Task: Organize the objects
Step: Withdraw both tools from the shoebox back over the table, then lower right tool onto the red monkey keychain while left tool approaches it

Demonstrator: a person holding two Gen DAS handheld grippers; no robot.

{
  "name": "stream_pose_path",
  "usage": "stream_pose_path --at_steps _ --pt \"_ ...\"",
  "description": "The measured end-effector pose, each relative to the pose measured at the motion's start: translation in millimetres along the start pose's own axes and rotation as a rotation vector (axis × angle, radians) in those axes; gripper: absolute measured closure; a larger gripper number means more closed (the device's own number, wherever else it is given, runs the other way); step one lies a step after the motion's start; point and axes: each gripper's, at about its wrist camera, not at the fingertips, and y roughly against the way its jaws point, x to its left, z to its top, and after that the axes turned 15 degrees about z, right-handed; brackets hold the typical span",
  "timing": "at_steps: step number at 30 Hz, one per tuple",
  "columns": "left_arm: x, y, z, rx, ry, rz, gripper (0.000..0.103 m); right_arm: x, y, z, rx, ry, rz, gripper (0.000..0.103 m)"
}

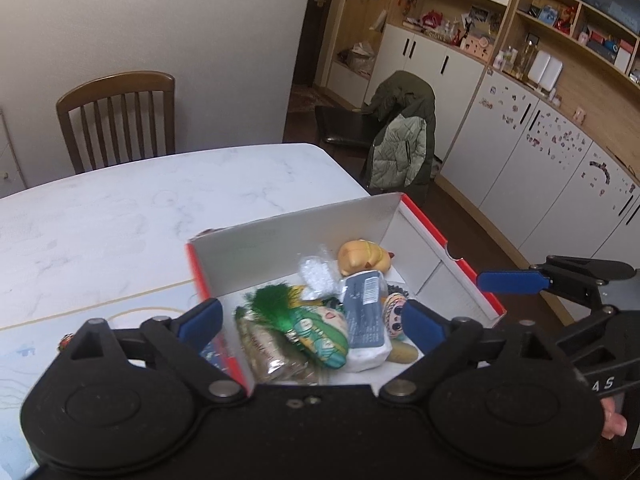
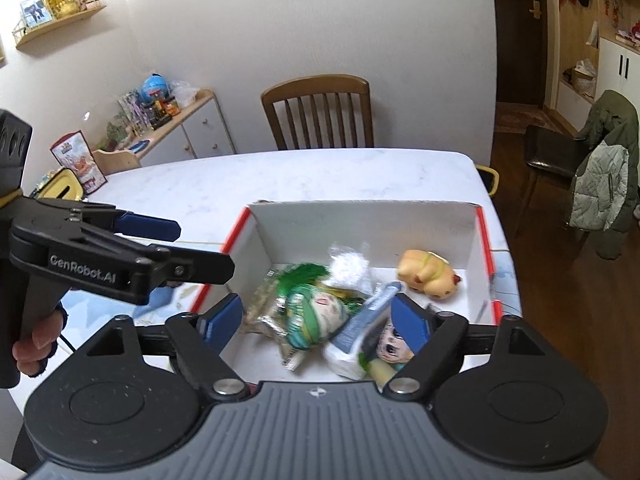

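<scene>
Both grippers hover over the box (image 2: 478, 256), left gripper (image 1: 312, 322) and right gripper (image 2: 316, 322) with jaws apart, nothing between them. Inside lie 1 green-haired doll (image 2: 320, 312), 1 tissue pack (image 1: 366, 320), 1 yellow pig toy (image 2: 428, 276), snack packets (image 1: 266, 350). Sorting looks nearly done; the worktop (image 1: 120, 216) beyond is bare. Wooden chair (image 2: 320, 110) behind, nothing obstructing.

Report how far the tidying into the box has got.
Done: toys and packets lie in the red-edged box, including the yellow figure and green packet. In hand: nothing; left gripper and right gripper are open above it. Left: nothing loose shows on the table.
</scene>
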Motion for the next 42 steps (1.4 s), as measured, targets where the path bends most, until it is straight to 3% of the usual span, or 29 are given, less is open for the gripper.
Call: stream_pose_path --at_steps 6,12,18,26,42 --pt "38 14 -11 -0.020 0.025 0.023 0.001 32 -17 5 -0.004 0.018 0.017 0.020" --pt "87 21 -23 -0.028 0.062 0.096 0.000 65 -42 9 0.013 0.034 0.037 0.019" --pt "133 13 -41 0.005 0.087 0.168 0.000 97 -74 14 0.033 0.041 0.065 0.019" --pt "186 1 -61 0.017 0.117 0.201 0.000 130 -123 19 0.065 0.042 0.066 0.017" --pt "235 -56 -94 0.061 0.106 0.213 0.001 152 -227 24 0.160 -0.011 0.003 0.017"
